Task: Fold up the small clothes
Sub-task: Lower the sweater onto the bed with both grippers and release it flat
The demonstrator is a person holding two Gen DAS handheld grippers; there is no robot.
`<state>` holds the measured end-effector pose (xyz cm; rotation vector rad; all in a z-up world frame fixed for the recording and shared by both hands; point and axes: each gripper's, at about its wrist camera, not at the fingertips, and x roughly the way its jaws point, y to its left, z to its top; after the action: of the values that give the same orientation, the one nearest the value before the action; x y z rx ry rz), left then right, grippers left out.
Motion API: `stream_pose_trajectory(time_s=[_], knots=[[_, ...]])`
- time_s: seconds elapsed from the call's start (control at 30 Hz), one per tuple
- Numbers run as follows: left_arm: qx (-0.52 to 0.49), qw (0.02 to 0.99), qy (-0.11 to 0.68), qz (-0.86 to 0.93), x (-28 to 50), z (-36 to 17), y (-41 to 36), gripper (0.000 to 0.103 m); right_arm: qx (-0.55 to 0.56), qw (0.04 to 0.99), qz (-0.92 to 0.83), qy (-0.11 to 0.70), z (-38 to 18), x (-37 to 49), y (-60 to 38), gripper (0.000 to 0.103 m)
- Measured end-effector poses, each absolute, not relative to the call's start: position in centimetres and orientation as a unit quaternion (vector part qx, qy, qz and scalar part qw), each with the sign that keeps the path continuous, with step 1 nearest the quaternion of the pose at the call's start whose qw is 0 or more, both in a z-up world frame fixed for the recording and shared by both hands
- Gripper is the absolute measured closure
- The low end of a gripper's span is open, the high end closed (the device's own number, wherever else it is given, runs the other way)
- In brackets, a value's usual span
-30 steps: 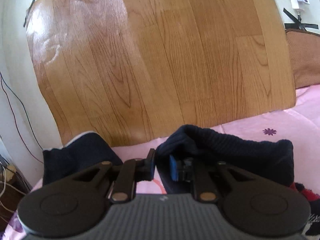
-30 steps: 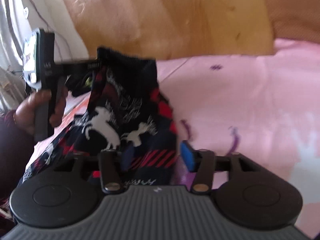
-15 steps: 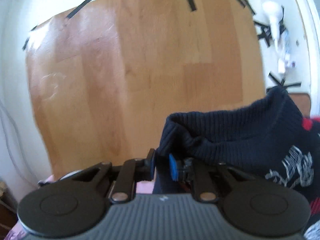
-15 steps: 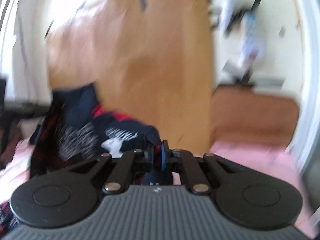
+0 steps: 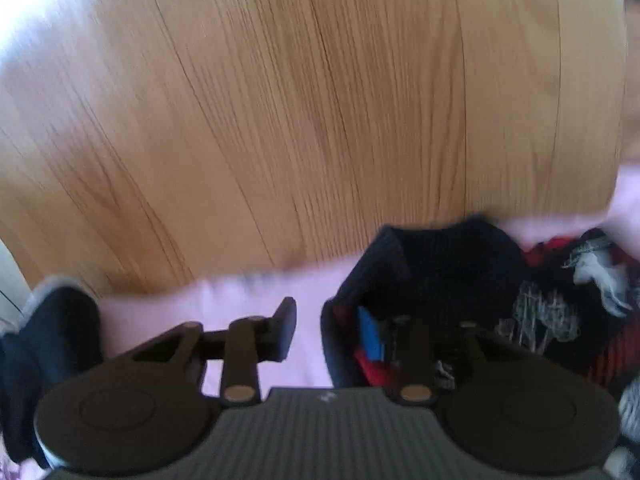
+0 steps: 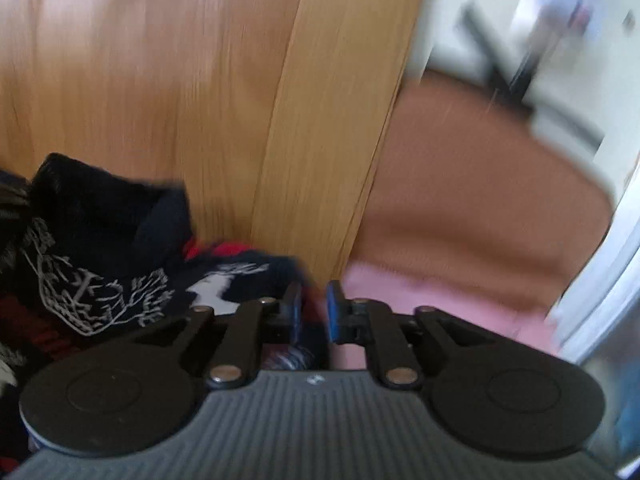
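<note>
A small navy sweater (image 5: pixel 460 276) with red stripes and white horse and tree prints lies on the pink sheet (image 5: pixel 224 304), its ribbed collar toward the wooden board. My left gripper (image 5: pixel 326 328) stands open, the sweater's left edge against its right blue pad (image 5: pixel 370 340). In the right wrist view the same sweater (image 6: pixel 108 256) fills the lower left. My right gripper (image 6: pixel 314 312) has its jaws a little apart around the sweater's right edge, no longer pinching it. Both views are blurred.
A wooden board (image 5: pixel 320 100) rises behind the bed. A dark folded garment (image 5: pixel 48 340) lies at the far left. A brown cushion (image 6: pixel 480 184) and a white wall with black tape (image 6: pixel 520 40) are at the right.
Both grippers came down from holding the sweater in the air to the sheet. The left jaws opened wide and the right jaws parted slightly; the sweater now lies on the bed.
</note>
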<state>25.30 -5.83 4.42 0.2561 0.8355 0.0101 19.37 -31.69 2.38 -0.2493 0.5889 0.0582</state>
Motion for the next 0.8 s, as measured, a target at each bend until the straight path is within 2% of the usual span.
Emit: stream_pose_trajectory(time_s=[0.03, 0.1, 0.13, 0.23, 0.3, 0.4, 0.53, 0.57, 0.6, 0.67, 0.8], knots=[[0.125, 0.904, 0.410, -0.006, 24.8, 3.8, -5.4, 0.067, -0.119, 0.948, 0.037, 0.294, 1.3, 19.0, -31.7, 0.079], [0.139, 0.905, 0.402, -0.015, 23.1, 3.6, -4.5, 0.048, -0.103, 0.950, 0.060, 0.290, 0.3, 17.3, -32.2, 0.071], [0.143, 0.908, 0.393, -0.019, 22.0, 4.0, -3.8, 0.045, -0.099, 0.952, 0.064, 0.283, 0.3, 16.3, -32.4, 0.065], [0.134, 0.916, 0.378, -0.031, 18.7, 5.6, -1.9, 0.036, -0.088, 0.959, 0.082, 0.255, 0.9, 12.7, -33.1, 0.056], [0.105, 0.918, 0.379, -0.045, 15.8, 6.7, -1.0, 0.015, -0.071, 0.961, 0.096, 0.249, 1.2, 10.2, -33.1, 0.053], [0.070, 0.911, 0.393, -0.103, 11.5, 7.2, -1.3, 0.015, -0.052, 0.961, 0.110, 0.249, 0.8, 8.6, -32.4, 0.047], [0.066, 0.896, 0.408, -0.163, 7.8, 6.9, -4.2, 0.014, -0.038, 0.961, 0.101, 0.255, -0.6, 6.2, -31.9, 0.046], [0.074, 0.893, 0.410, -0.170, 7.3, 6.6, -5.0, 0.023, -0.031, 0.961, 0.100, 0.257, -0.8, 5.7, -31.8, 0.046], [0.091, 0.889, 0.412, -0.176, 6.9, 6.1, -5.9, 0.052, -0.020, 0.960, 0.099, 0.260, -1.1, 5.3, -32.0, 0.046], [0.120, 0.881, 0.427, -0.165, 7.1, 5.1, -6.5, 0.096, -0.003, 0.960, 0.094, 0.265, -1.5, 4.9, -32.2, 0.046], [0.100, 0.893, 0.428, -0.097, 8.9, 6.7, -1.3, 0.096, -0.007, 0.965, 0.078, 0.249, -1.1, 3.3, -32.8, 0.046]])
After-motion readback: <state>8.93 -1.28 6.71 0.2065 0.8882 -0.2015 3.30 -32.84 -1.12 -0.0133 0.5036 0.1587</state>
